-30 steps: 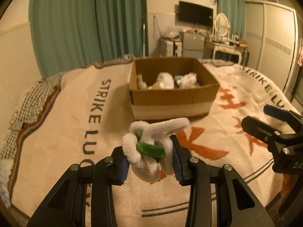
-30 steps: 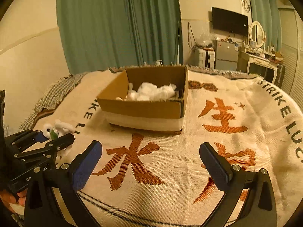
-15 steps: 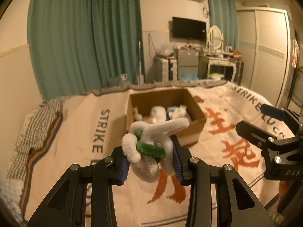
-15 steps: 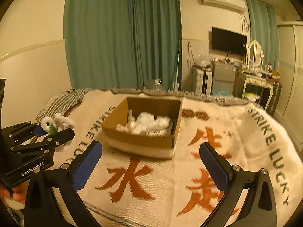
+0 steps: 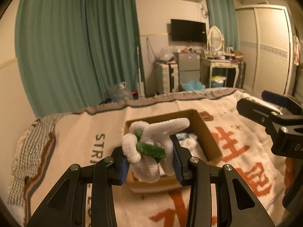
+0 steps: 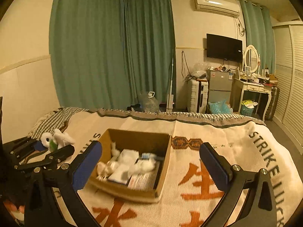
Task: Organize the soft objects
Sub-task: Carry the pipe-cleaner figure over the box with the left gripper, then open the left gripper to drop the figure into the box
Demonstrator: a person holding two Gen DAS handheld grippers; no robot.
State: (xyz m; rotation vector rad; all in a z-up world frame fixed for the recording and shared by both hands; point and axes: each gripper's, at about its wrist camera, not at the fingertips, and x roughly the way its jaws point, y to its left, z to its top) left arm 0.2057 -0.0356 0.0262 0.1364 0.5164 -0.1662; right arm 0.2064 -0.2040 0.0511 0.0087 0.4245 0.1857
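My left gripper (image 5: 150, 167) is shut on a white plush toy with green parts (image 5: 151, 147) and holds it in the air above the near left part of an open cardboard box (image 5: 210, 138). The box (image 6: 132, 138) sits on a cream blanket and holds several white soft items (image 6: 128, 162). In the right wrist view the left gripper (image 6: 50, 150) with the toy (image 6: 56, 139) is at the left, beside the box. My right gripper (image 6: 151, 164) is open and empty, raised over the box; it shows in the left wrist view (image 5: 269, 106) at the right edge.
The cream blanket (image 6: 217, 141) with orange characters and black lettering covers the bed. A checked cloth (image 5: 28, 147) lies at its left edge. Beyond the bed's far edge are green curtains (image 6: 113, 53), a water jug (image 6: 149, 102), a suitcase (image 6: 197, 95) and a dressing table (image 6: 251, 89).
Both grippers have risen and moved forward toward the box. The left gripper still holds the toy, which now hangs over the box's near left part rather than in front of it.
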